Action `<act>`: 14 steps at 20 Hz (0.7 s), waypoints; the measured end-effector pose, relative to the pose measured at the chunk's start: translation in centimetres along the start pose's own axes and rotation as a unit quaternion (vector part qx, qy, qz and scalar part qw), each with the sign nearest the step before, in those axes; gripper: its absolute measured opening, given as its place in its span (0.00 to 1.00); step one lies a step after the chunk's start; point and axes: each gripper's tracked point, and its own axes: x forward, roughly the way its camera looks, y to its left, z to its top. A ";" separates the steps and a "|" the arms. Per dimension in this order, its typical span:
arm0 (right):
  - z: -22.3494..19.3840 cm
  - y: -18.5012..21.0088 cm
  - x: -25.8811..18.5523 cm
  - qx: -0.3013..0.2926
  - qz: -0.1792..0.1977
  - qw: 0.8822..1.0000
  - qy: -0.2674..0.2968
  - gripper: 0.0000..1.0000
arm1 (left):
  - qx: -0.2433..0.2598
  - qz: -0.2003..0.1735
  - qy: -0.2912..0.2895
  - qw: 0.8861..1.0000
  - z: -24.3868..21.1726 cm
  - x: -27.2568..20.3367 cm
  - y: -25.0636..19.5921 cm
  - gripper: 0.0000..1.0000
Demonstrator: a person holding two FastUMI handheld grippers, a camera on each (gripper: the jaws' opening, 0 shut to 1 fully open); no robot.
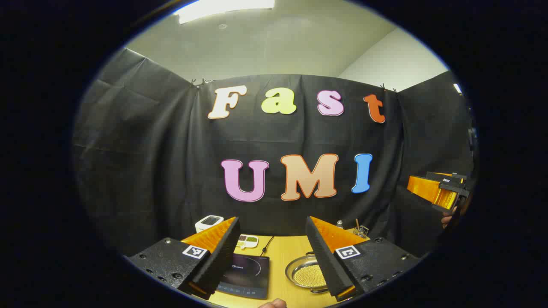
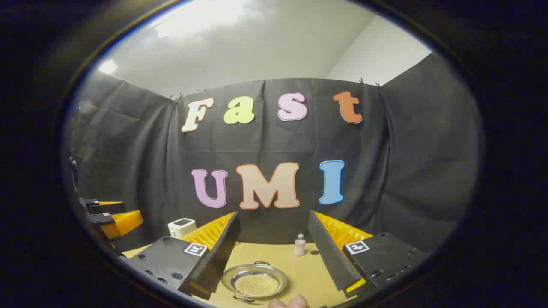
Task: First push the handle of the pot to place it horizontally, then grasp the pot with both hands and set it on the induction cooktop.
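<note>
In the left gripper view, the left gripper (image 1: 272, 252) is raised above the counter (image 1: 287, 256), its two fingers spread wide with nothing between them. Through the gap, at about 6 o'clock, lie the task's things: the induction cooktop (image 1: 245, 275), dark and flat, at about 7 o'clock beside the nearer finger, and the pot (image 1: 307, 273), a shallow metal pan with a perforated bottom, just beside it at about 5 o'clock, partly hidden by the other finger. The pot rests on the counter, apart from the cooktop. A cable (image 1: 267, 245) runs back from the cooktop toward the wall, with a small white tray (image 1: 247, 241) at its left and a white device (image 1: 209, 222) farther left. At 3 o'clock the right gripper (image 1: 441, 190) shows at the edge, with fingertips of the hand (image 1: 447, 220) that holds it. In the right gripper view, the right gripper (image 2: 274, 252) is likewise wide open and holds nothing; the pot (image 2: 255, 281) sits on the counter (image 2: 308, 269) at 6 o'clock between its fingers, with small loop handles at its near and far rims. A small bottle (image 2: 300, 245) stands beyond it toward 5 o'clock, the white device (image 2: 181, 227) at 8 o'clock, and the left gripper (image 2: 109, 218) farther out at 9 o'clock.
</note>
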 end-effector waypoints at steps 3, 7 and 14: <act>-0.2 0.1 -0.1 -0.002 0.008 1.000 0.007 0.96 | 0.001 0.003 0.003 1.000 -0.3 -0.2 -0.2 0.88; -0.5 0.0 -0.1 0.005 0.012 1.000 0.015 0.96 | 0.006 0.007 0.007 1.000 -0.6 -0.6 -0.4 0.93; -0.8 -0.7 -1.1 0.010 0.015 1.000 0.026 0.96 | 0.009 0.007 0.016 1.000 -0.9 -1.2 -1.0 0.93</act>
